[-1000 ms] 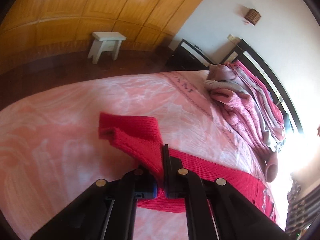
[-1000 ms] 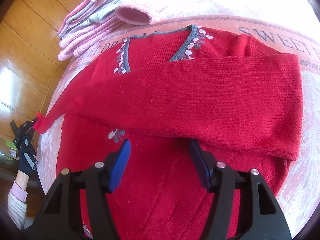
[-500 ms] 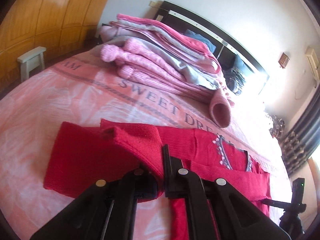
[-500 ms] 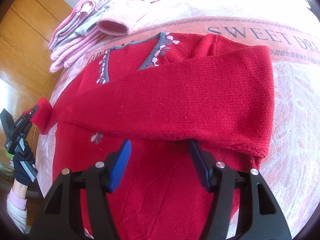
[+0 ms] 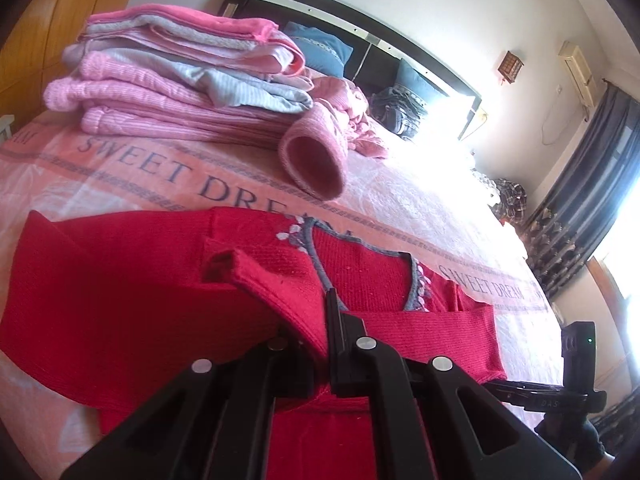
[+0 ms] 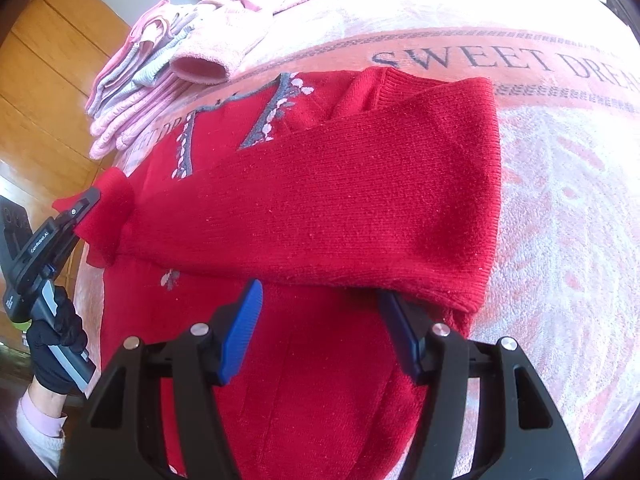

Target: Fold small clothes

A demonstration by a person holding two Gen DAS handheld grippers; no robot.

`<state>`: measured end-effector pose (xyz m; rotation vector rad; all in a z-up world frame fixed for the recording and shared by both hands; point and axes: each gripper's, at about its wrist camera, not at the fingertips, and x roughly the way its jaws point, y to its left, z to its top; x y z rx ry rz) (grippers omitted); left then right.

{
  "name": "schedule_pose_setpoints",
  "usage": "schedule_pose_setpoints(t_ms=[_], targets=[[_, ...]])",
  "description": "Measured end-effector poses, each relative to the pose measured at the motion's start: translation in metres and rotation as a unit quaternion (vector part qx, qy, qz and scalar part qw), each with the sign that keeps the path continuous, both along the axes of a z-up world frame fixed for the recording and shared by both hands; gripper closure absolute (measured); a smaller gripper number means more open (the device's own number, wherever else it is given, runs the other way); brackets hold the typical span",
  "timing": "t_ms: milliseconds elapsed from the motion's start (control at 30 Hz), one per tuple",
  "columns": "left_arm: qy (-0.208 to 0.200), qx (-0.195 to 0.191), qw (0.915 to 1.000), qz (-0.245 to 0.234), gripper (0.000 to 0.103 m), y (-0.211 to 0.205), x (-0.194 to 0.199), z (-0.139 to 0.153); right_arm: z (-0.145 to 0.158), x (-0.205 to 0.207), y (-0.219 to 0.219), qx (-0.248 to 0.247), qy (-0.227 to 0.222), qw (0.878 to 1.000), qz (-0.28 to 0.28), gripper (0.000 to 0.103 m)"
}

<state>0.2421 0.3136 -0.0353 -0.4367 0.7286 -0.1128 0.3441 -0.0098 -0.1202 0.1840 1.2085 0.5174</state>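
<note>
Item: red ribbed-knit cardigan [image 6: 320, 208], grey neckline trim with pale flower motifs, lying flat on the pink "SWEET DREAM" bedspread [image 6: 560, 220]; one sleeve folded across the chest, long axis running lower left to upper right of my right view. My left gripper [image 5: 320, 344] is clamped on the sleeve cuff [image 5: 276, 284]. My right gripper [image 6: 320, 320] is spread wide and empty, low centre over the body.

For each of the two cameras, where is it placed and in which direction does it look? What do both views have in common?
Left wrist: sits on the left gripper, low over the bed, facing the headboard and the stack of pink clothes; its shut fingers pinch the red sweater by the cuff.
Right wrist: sits on the right gripper, above the sweater's lower body, looking down and across it; its open blue-padded fingers show, plus the gloved left hand.
Shared: the sweater, the pink stack, the "SWEET DREAM" bedspread.
</note>
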Motion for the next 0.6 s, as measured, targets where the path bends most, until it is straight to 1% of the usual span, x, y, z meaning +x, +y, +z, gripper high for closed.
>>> schedule_pose_setpoints(t_ms=[100, 167, 267, 300, 333, 400, 433, 467, 500, 533, 567, 600], targets=[[0.003, -0.013, 0.9998, -0.017, 0.099, -0.025, 0.008, -0.004, 0.0, 0.001, -0.004, 0.005, 0.002, 1.0, -0.006, 0.043], [0.007, -0.014, 0.9995, -0.028, 0.099, -0.044, 0.012, -0.009, 0.0, 0.002, -0.007, 0.007, 0.004, 1.0, -0.008, 0.043], [0.028, -0.016, 0.9981, -0.052, 0.098, -0.063, 0.019, -0.022, -0.001, 0.002, -0.009, 0.007, 0.004, 1.0, -0.009, 0.043], [0.04, -0.02, 0.9972, -0.06, 0.09, -0.068, 0.022, -0.029, -0.001, 0.002, -0.01, 0.007, 0.004, 1.0, -0.009, 0.043], [0.058, -0.03, 0.9954, -0.07, 0.08, -0.072, 0.026, -0.037, -0.001, 0.002, -0.01, 0.008, 0.005, 1.0, -0.01, 0.043], [0.1, -0.051, 0.9893, -0.094, 0.073, -0.077, 0.031, -0.058, -0.001, 0.003, -0.01, 0.01, 0.007, 1.0, -0.011, 0.043], [0.105, -0.054, 0.9873, -0.106, 0.072, -0.08, 0.028, -0.063, -0.001, 0.003, -0.01, 0.011, 0.007, 1.0, -0.012, 0.043], [0.099, -0.045, 0.9872, -0.117, 0.072, -0.082, 0.025, -0.063, -0.001, 0.004, -0.01, 0.011, 0.007, 1.0, -0.013, 0.043], [0.095, -0.035, 0.9853, -0.137, 0.07, -0.085, 0.022, -0.06, 0.0, 0.004, -0.01, 0.011, 0.007, 1.0, -0.014, 0.043], [0.096, -0.036, 0.9815, -0.162, 0.068, -0.087, 0.02, -0.057, 0.0, 0.005, -0.009, 0.012, 0.007, 1.0, -0.015, 0.043], [0.096, -0.047, 0.9767, -0.186, 0.068, -0.089, 0.016, -0.054, 0.001, 0.006, -0.009, 0.013, 0.007, 1.0, -0.018, 0.043], [0.095, -0.052, 0.9706, -0.215, 0.066, -0.091, 0.011, -0.05, 0.001, 0.008, -0.009, 0.016, 0.008, 1.0, -0.022, 0.043]])
